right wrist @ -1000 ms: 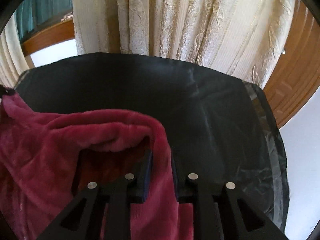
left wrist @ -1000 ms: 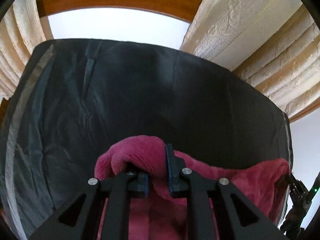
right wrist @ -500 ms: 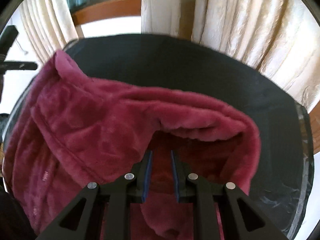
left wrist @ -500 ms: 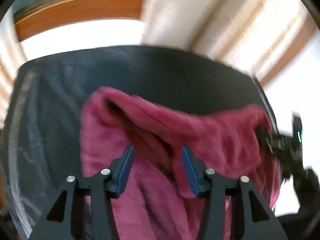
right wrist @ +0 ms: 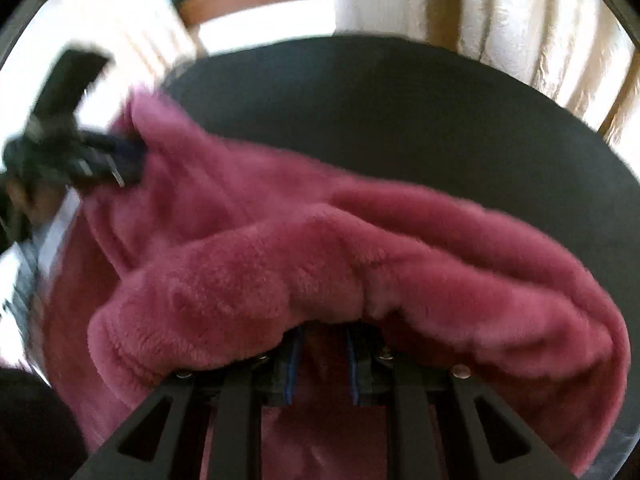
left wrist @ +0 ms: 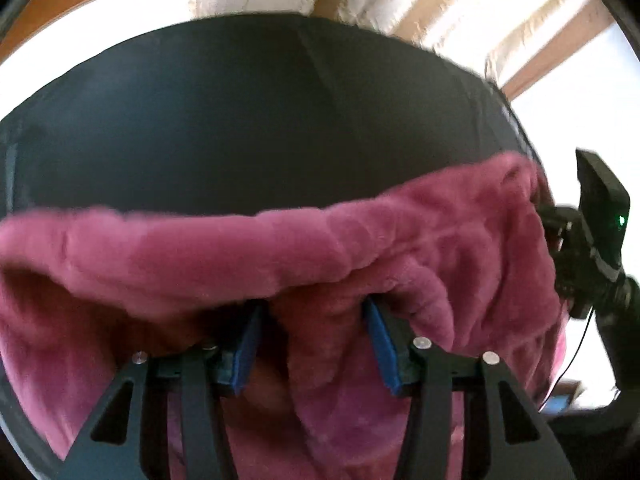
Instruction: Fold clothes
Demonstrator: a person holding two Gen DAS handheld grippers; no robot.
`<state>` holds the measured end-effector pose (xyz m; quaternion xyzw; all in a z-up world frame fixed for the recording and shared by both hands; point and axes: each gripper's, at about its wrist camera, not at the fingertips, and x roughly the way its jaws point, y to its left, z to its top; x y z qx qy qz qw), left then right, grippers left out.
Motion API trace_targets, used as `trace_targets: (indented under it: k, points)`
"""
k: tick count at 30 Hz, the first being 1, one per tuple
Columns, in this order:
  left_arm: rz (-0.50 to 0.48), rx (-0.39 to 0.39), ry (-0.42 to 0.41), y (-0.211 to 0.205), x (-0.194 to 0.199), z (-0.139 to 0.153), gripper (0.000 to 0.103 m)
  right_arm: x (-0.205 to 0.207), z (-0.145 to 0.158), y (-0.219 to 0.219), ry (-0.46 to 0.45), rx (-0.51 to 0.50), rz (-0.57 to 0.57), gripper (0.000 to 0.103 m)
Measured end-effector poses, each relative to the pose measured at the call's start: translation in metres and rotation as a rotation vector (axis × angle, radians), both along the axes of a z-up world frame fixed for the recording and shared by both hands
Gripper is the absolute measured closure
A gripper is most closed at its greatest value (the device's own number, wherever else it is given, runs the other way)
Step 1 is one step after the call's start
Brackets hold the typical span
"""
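A fluffy pink garment [left wrist: 360,240] lay on the table [left wrist: 240,120], which was covered with a dark cloth, and it filled the lower half of both wrist views. In the left wrist view the left gripper [left wrist: 312,344] had its jaws wide apart, and a soft ridge of the pink fabric stood between them without being pinched; the folded edge of the garment ran from 9 o'clock to 3 o'clock just ahead of the jaws. In the right wrist view the right gripper [right wrist: 322,364] had its jaws a little apart too, and a thick roll of the same garment [right wrist: 320,260] lay over their tips, so I could not tell if any fabric was caught between them. The long axis of the garment went across both views, from one gripper toward the other: the right gripper appeared at 3 o'clock in the left view [left wrist: 592,240], touching the end of the fabric, and the left gripper appeared at 10 o'clock in the right view [right wrist: 72,152]. Each gripper seemed about equally near to its own end. In my judgement, the next grasp should take the edge directly ahead, at 12 o'clock. Cream curtains [right wrist: 500,12] hung behind the table.
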<state>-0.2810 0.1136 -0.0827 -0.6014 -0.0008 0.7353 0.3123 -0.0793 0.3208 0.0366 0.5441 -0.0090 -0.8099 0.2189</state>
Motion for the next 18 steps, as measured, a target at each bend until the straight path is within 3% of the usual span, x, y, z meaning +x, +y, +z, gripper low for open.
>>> trace_targets:
  k: [5,7,10,15,18]
  points:
    - [0.293,0.242,-0.006,-0.024,-0.068,0.023,0.048,-0.059,0.018,0.062,0.08,-0.208,-0.39,0.083]
    - [0.378,0.292,-0.009,-0.034,-0.086,0.027,0.047,-0.069,0.02,0.075,0.106,-0.186,-0.472,0.083]
    - [0.361,0.255,0.008,-0.032,-0.087,0.029,0.047,-0.063,0.034,0.08,0.142,-0.143,-0.447,0.083]
    - [0.313,0.255,0.032,-0.06,-0.049,0.038,0.047,-0.02,0.06,0.063,0.228,-0.053,-0.414,0.083]
    - [0.238,0.194,0.052,-0.068,-0.026,0.041,0.045,0.008,0.066,0.06,0.228,0.026,-0.379,0.083]
